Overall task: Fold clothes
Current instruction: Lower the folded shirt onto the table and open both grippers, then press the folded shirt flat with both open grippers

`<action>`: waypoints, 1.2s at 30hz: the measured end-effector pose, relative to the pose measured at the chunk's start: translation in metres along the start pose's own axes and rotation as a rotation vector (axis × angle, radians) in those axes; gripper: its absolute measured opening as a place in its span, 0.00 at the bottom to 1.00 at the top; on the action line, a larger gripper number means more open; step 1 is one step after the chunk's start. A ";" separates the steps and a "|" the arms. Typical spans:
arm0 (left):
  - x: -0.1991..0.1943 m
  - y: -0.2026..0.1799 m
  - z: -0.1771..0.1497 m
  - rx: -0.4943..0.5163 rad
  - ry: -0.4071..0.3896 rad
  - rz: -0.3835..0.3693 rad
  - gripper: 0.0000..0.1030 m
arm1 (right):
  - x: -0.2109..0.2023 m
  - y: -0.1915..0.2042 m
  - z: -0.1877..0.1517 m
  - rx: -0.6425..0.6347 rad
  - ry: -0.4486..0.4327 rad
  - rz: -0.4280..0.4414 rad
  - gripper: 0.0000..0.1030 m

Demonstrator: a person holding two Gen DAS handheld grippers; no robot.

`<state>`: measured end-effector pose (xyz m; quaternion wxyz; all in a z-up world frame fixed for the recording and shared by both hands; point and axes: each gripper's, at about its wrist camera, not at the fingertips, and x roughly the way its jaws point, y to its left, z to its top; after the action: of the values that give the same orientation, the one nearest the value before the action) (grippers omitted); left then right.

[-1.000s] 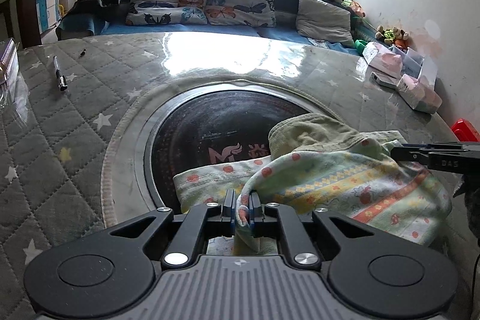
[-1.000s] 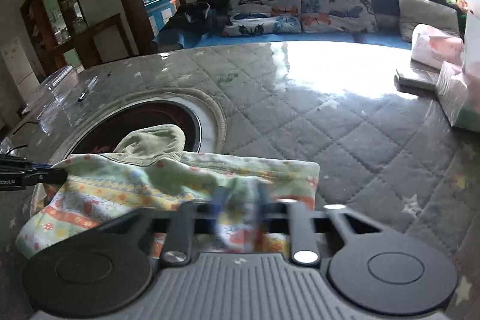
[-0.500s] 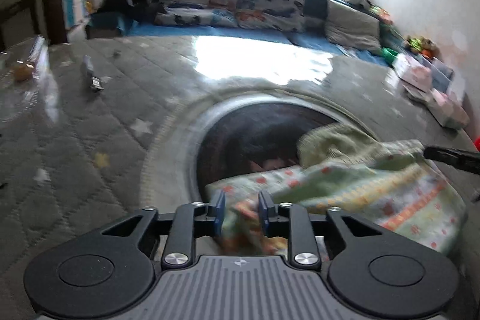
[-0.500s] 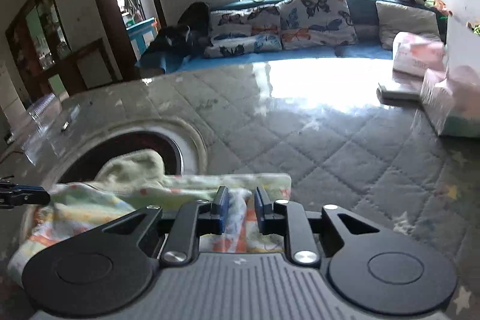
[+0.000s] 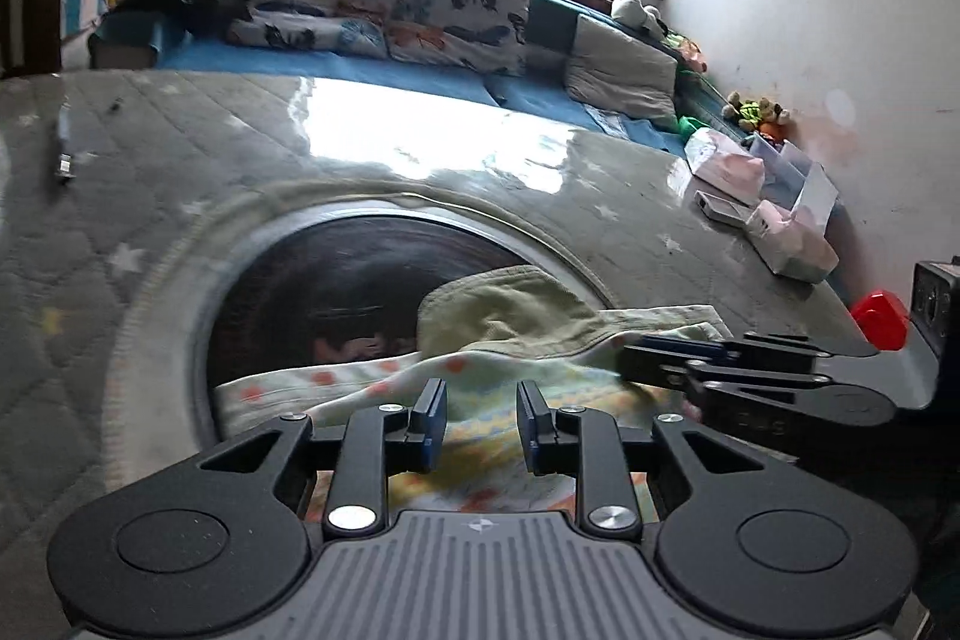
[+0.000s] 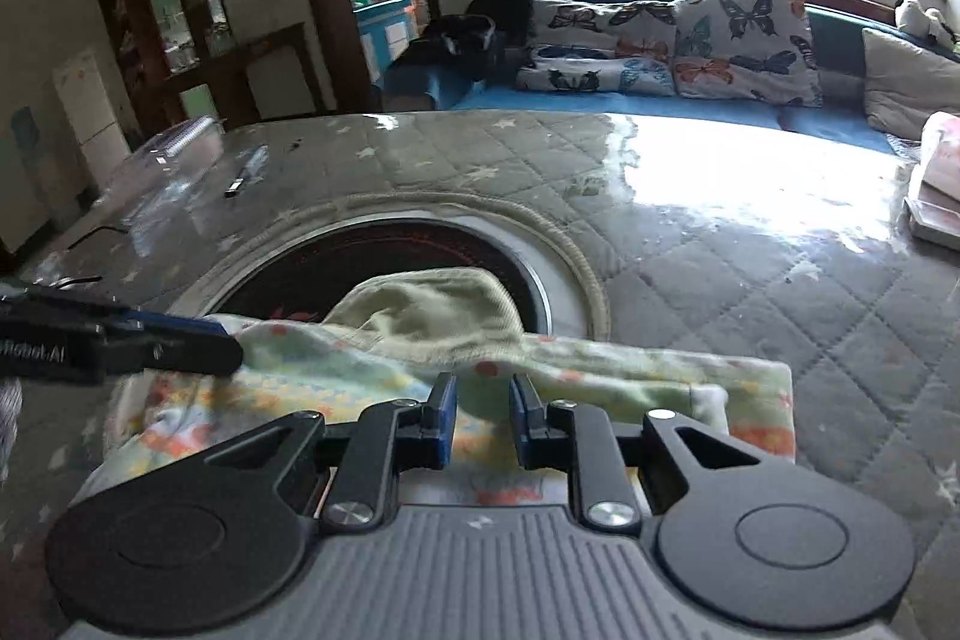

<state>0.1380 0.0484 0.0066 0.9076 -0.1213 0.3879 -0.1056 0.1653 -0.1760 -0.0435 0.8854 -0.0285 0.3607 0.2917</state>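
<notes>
Left wrist view: the left gripper (image 5: 477,424) has just let its jaws part and stands released, nothing pinched, with the garment (image 5: 510,340) lying under and ahead of its tips. The cloth, green with a printed side, sits on the quilted table (image 5: 90,292), partly over the dark round plate (image 5: 336,280) set into it. The right gripper (image 5: 636,361) reaches in from the right, its tips at the garment's far edge.

Right wrist view: the right gripper (image 6: 483,421) has likewise just opened and is let go; the garment (image 6: 600,382) shows in the gap, but the pads do not press it. The left gripper (image 6: 228,349) comes in from the left, over the cloth.

The garment looks doubled over once, the printed layer laid across itself with a green part poking out at the back. Blur hides the edges, so I cannot say how neat the fold is. At least one more fold and some smoothing seem left.
</notes>
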 end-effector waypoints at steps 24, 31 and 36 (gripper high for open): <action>-0.039 -0.037 -0.056 0.082 -0.048 -0.059 0.26 | -0.067 0.047 -0.046 -0.121 -0.033 0.031 0.27; -0.035 -0.030 -0.083 0.071 -0.033 -0.047 0.26 | -0.070 0.055 -0.070 -0.121 -0.020 0.000 0.29; -0.040 -0.027 -0.085 0.069 -0.052 -0.049 0.26 | -0.075 0.053 -0.080 -0.095 -0.034 -0.020 0.29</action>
<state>0.0465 0.0222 -0.0155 0.9180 -0.1021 0.3574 -0.1381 0.0444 -0.1900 -0.0445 0.8920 -0.0690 0.3312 0.2999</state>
